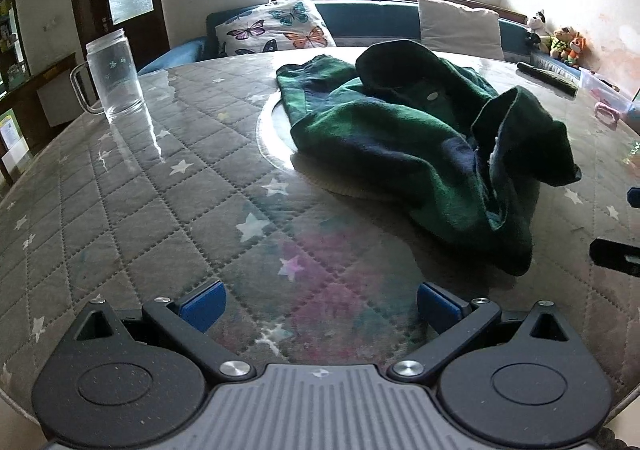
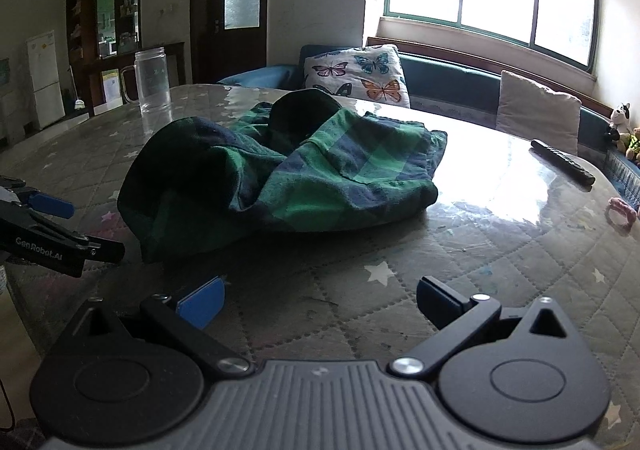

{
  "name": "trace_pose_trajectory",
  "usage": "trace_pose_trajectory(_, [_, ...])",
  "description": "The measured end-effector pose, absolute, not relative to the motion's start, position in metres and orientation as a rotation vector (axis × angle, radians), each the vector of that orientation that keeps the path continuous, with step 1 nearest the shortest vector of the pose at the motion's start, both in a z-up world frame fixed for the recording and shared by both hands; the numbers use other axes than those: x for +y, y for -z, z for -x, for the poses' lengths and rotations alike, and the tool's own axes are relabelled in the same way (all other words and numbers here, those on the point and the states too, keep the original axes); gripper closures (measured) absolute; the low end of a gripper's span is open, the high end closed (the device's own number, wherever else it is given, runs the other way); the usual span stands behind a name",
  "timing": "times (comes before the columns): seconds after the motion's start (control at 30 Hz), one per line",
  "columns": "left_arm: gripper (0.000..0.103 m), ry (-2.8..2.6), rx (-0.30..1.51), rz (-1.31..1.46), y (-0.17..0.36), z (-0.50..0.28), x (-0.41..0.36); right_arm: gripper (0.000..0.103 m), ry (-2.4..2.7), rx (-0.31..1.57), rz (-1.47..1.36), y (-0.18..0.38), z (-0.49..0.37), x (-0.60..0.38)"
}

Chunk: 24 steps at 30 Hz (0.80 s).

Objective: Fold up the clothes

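- The left gripper [image 1: 320, 304] is seen with its jaws spread wide and nothing between them; only the quilted, star-printed table cover [image 1: 168, 209] lies below its blue pads [image 1: 204, 304].
- In the right wrist view the same left gripper [image 2: 86, 228] is seen entering at the left edge, just short of the near edge of the garment and not touching it.
- A clear glass mug [image 1: 114, 75] with a handle is found standing upright at the far left of the table, well apart from the clothing.
- The task's thing, a green and navy plaid shirt [image 1: 416, 145], is seen lying crumpled in a loose heap around the middle of the table, partly over a round glass turntable [image 1: 272, 129]; one pale button is visible on its upper folds.
- From the right wrist view the plaid shirt [image 2: 280, 173] is seen ahead and to the left, bunched at the left and flatter toward the right.
- The right gripper [image 2: 320, 304] is likewise held with its jaws fully parted and empty, above the table cover and short of the shirt.
- A dark remote control [image 2: 562, 163] is seen lying on the glossy surface at the far right of the table, well clear of the shirt.
- Behind the table, a butterfly-print cushion [image 2: 356, 73] is propped on a blue bench [image 2: 440, 79] under the window.
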State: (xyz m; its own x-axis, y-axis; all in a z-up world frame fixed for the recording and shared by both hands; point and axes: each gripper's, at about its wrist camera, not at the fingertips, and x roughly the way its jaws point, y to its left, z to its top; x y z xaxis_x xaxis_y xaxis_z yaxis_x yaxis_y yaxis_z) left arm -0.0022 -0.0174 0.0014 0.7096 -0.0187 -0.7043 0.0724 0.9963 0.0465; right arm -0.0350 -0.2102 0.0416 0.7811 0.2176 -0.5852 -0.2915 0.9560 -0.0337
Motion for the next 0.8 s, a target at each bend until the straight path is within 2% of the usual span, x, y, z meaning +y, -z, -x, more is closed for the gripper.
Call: trace_pose_trajectory(0.8, [0.0,0.078,0.788,-0.091,-0.001,-0.008,-0.029,0.0,-0.288,0.634,0.126,-0.039,0.029,-0.206])
